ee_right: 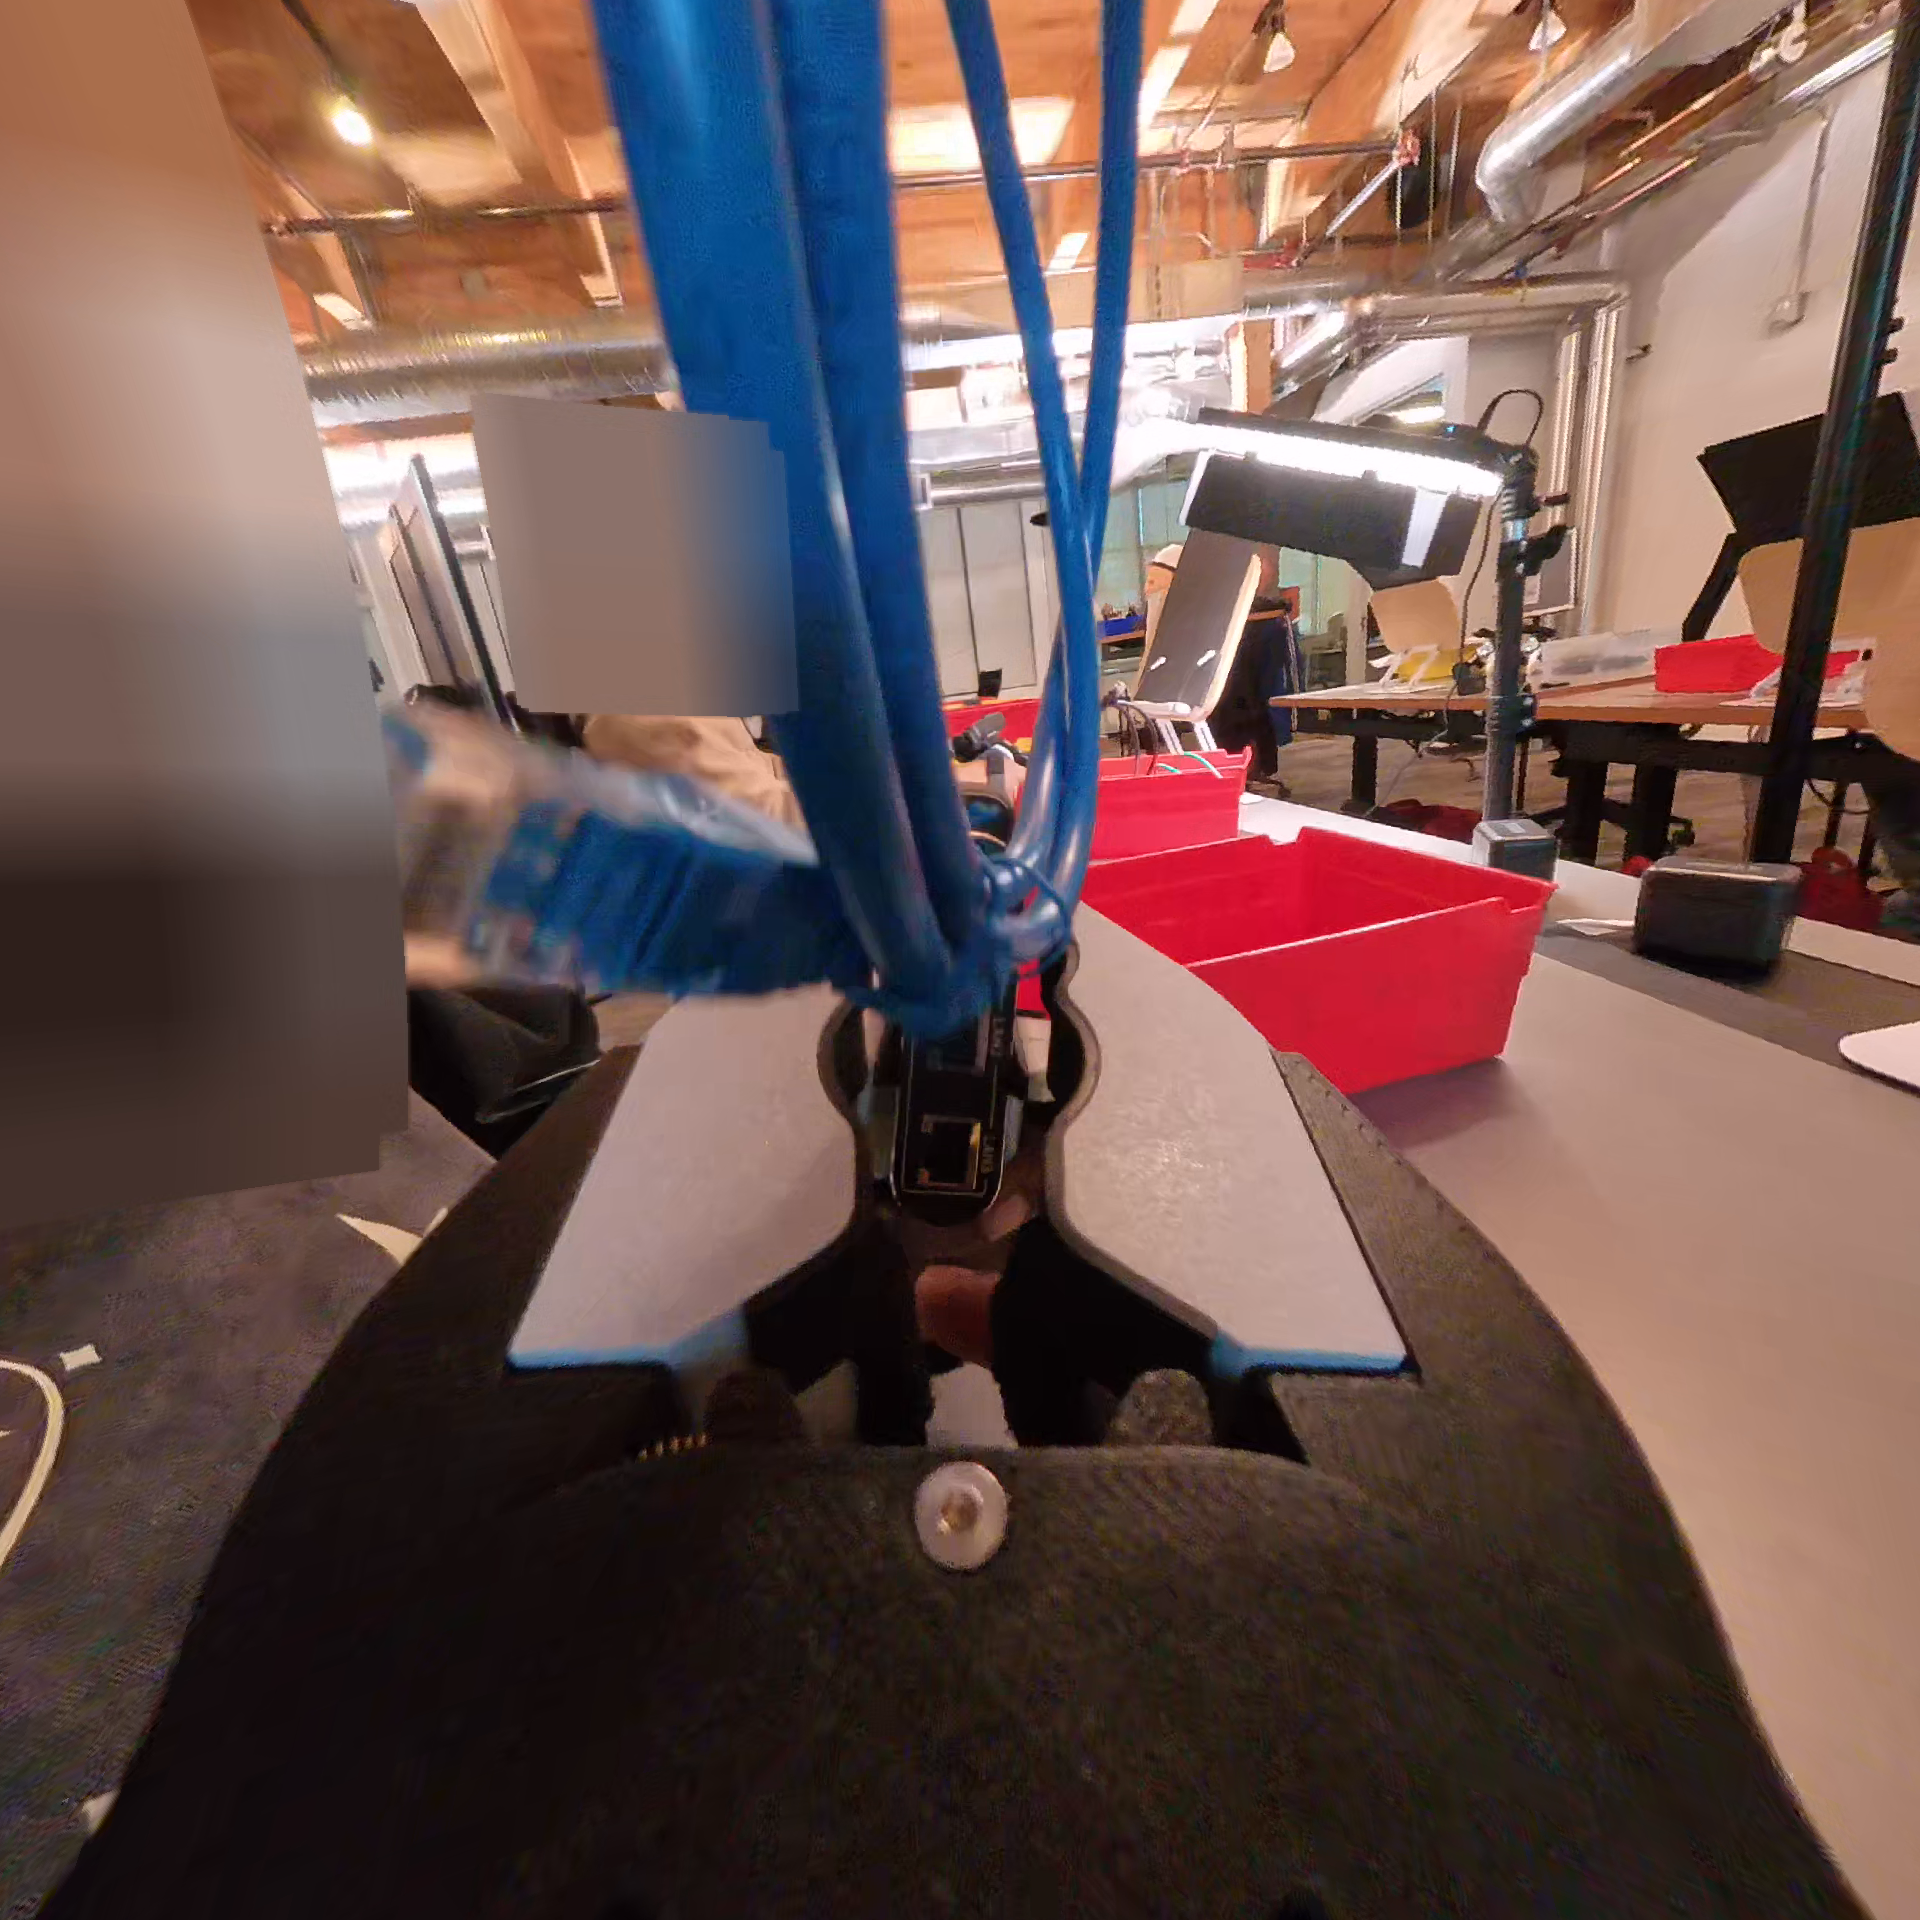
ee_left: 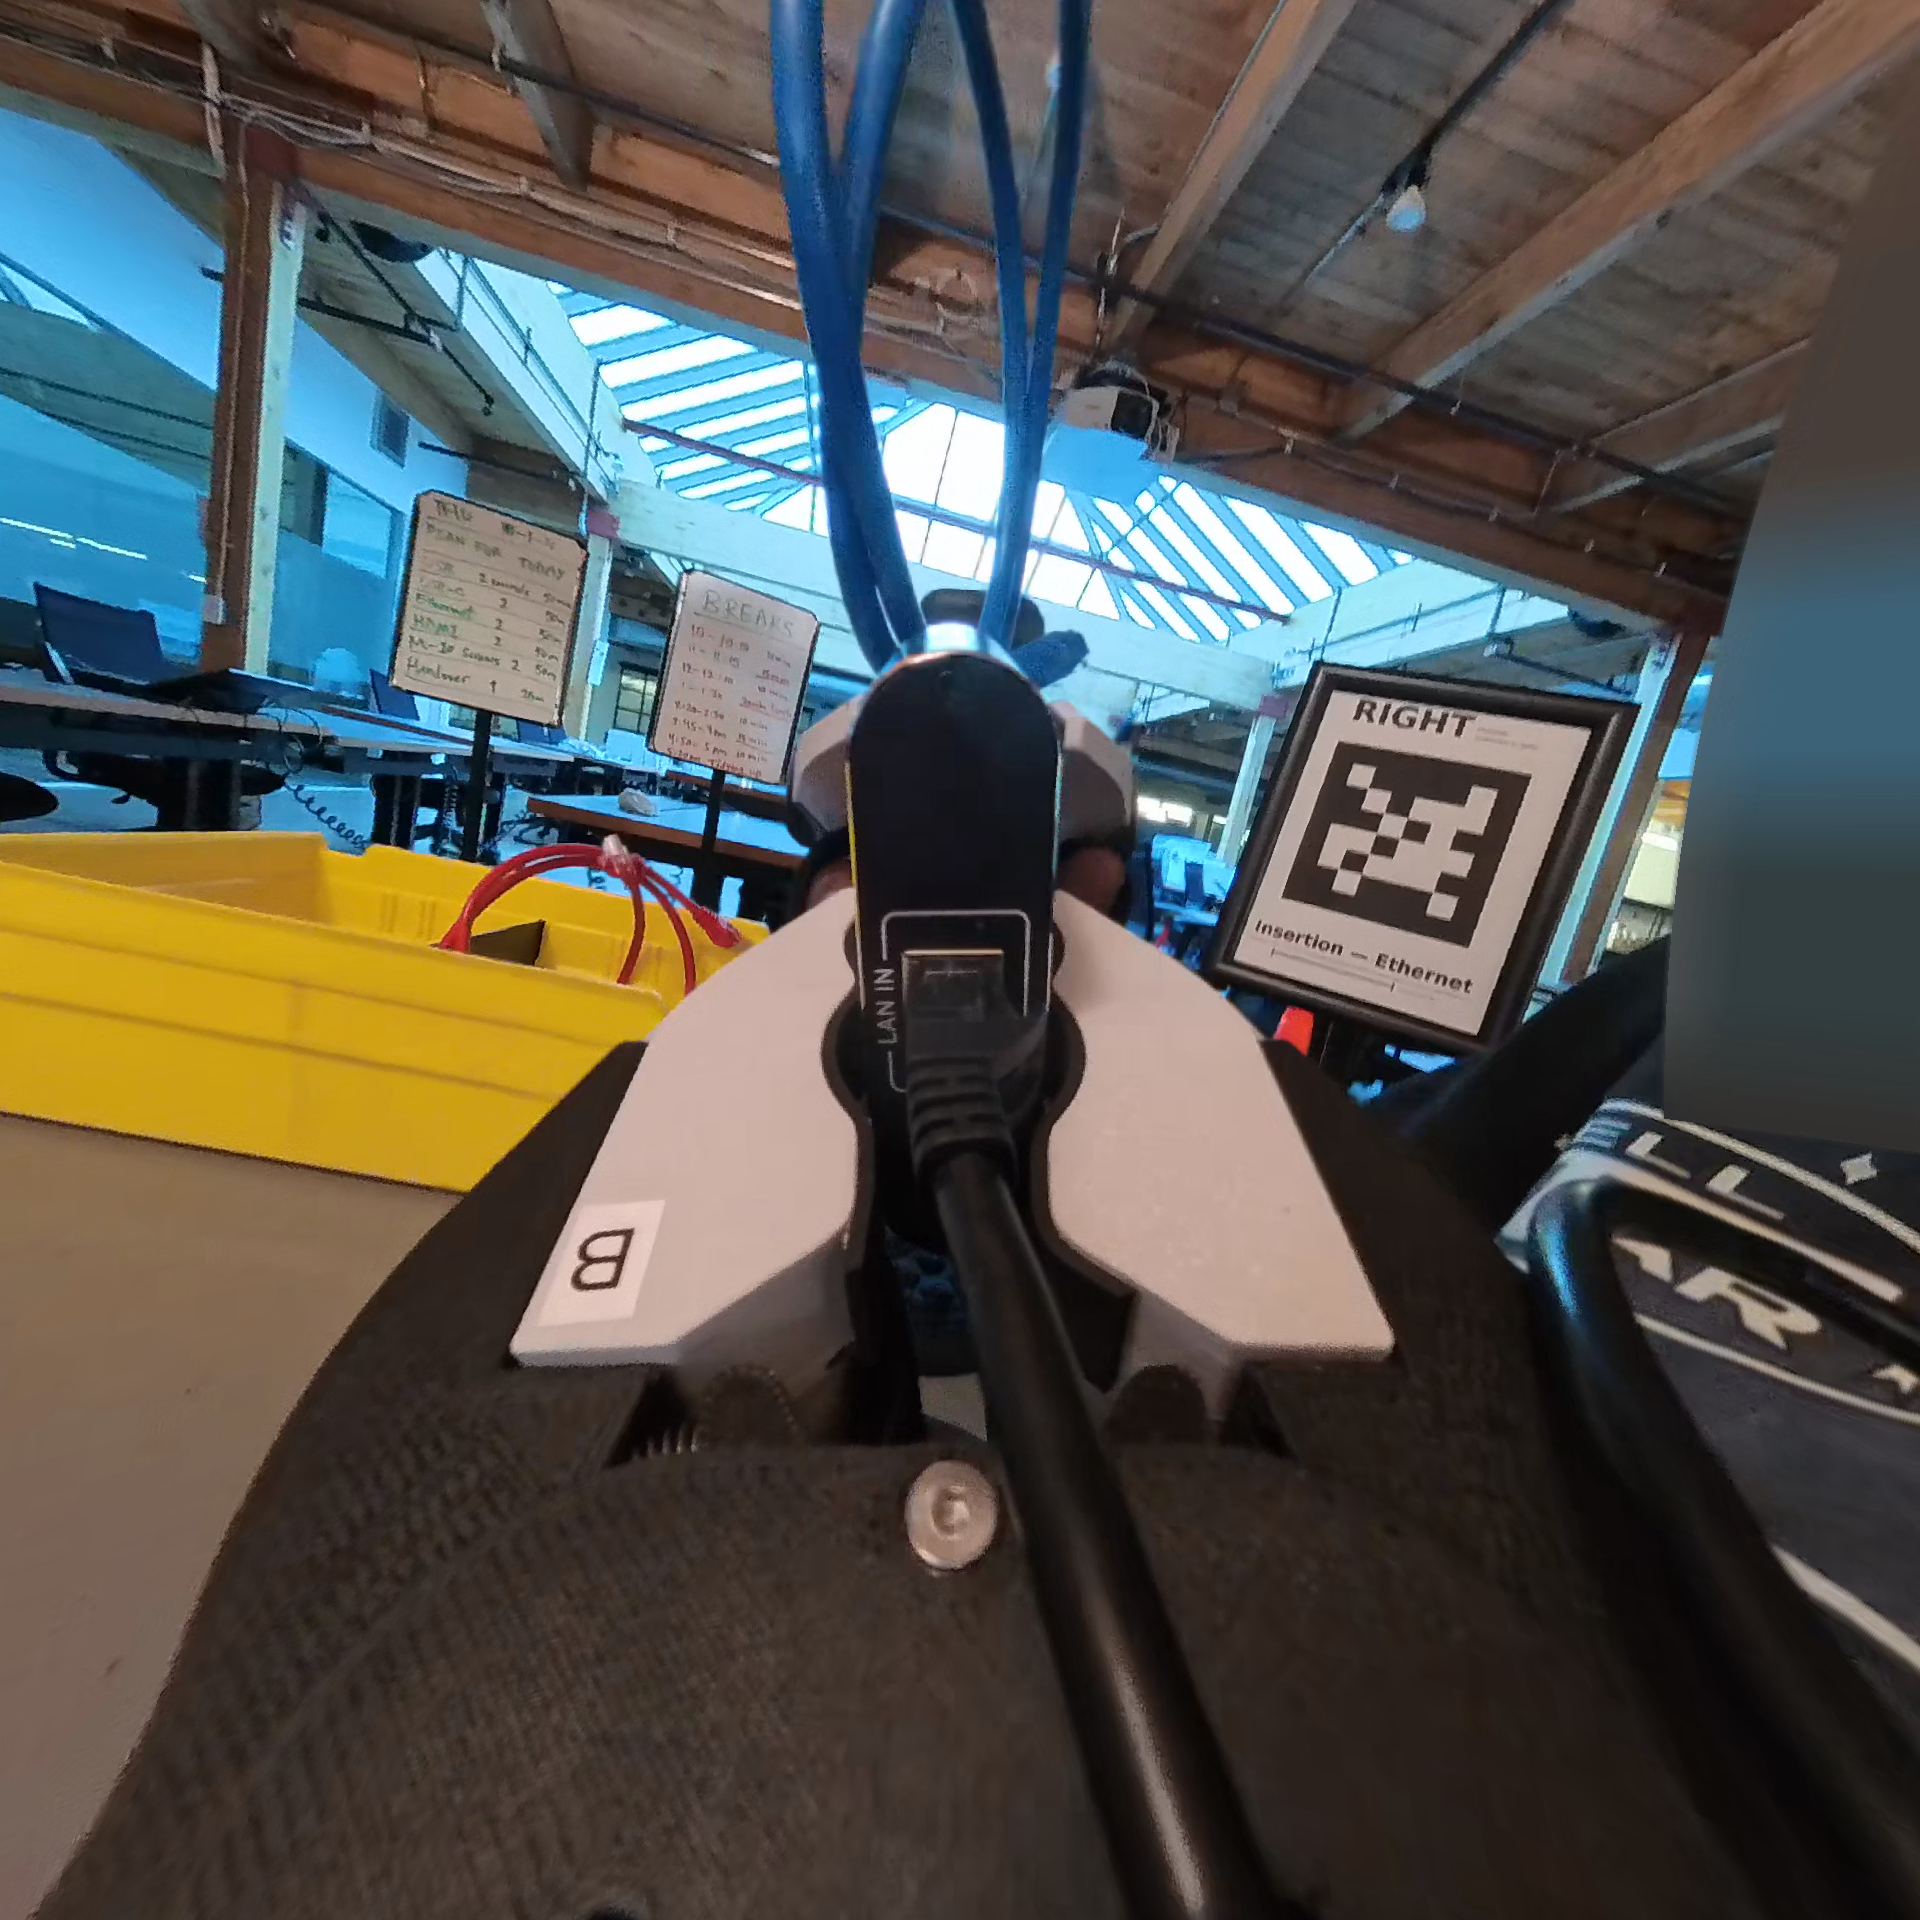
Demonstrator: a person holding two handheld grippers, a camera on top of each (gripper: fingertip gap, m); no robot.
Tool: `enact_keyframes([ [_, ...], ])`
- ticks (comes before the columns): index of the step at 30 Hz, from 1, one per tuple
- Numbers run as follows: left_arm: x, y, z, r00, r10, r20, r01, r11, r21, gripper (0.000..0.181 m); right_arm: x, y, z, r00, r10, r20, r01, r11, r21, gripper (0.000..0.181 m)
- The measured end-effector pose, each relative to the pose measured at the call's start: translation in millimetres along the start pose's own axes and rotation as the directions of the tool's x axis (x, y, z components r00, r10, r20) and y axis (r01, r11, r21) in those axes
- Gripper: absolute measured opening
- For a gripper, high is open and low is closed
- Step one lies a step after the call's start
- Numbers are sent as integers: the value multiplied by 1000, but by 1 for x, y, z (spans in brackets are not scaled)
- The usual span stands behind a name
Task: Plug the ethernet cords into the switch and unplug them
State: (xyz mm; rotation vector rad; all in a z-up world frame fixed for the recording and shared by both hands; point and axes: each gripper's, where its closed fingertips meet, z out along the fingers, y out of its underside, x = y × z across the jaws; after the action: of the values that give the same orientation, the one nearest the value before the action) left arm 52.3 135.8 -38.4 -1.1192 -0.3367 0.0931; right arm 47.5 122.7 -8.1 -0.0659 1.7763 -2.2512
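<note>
Left wrist view: the left gripper [ee_left: 951, 997], with pale grey fingers [ee_left: 727, 1143] on a black textured body, is clamped on a slim black oval-ended ethernet switch [ee_left: 951, 800] that stands upright between them. A black ethernet cord [ee_left: 997, 1299] is seated in the port on the switch's near face and runs back toward the camera. From the far end of the switch, blue ethernet cords [ee_left: 852, 416] loop upward out of the picture. The other gripper shows partly just behind the switch. To the left sits a yellow plastic bin [ee_left: 208, 997] holding a coiled red cable [ee_left: 634, 904]; to the right stands a black-framed sign with a square marker [ee_left: 1413, 852].

Right wrist view: the right gripper [ee_right: 956, 1039], fingers drawn in, grips the bundled blue cords where they gather just above the switch [ee_right: 945, 1132], whose near port is vacant. A blue plug with a clear tip [ee_right: 540, 862] hangs loose at the left, blurred. Right of the gripper, red plastic bins [ee_right: 1351, 935] rest on a grey table [ee_right: 1610, 1247].
</note>
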Motion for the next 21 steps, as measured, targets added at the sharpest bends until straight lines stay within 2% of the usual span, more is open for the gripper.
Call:
enact_keyframes([
  [2, 1, 7, 2, 1000, 27, -2, -27, 999, -39, 26, -2, 0, -1, 1000, -16, 7, 15, 1000, 13, 17],
  [5, 8, 5, 2, 998, 59, -31, -60, 998, -32, 29, -9, 2, -3, 998, -9, 70, 10, 1000, -5, 14],
  [8, 10, -15, -4, 995, 99, -16, -98, 993, 73, 46, -13, 10, -2, 995, -40, 92, 45, 998, -54, 12],
  [9, 9, -15, -5, 993, 118, -8, -117, 991, 68, 46, -15, 9, -2, 994, -40, 97, 44, 998, -45, 13],
  [11, 14, -16, -5, 989, 144, -23, -142, 988, 63, 28, -16, 9, -1, 993, -44, 106, 48, 998, -38, 13],
  [21, 16, -11, -3, 986, 163, -25, -162, 986, 35, 27, -18, 13, -7, 949, -313, 33, 315, 938, -147, 15],
])
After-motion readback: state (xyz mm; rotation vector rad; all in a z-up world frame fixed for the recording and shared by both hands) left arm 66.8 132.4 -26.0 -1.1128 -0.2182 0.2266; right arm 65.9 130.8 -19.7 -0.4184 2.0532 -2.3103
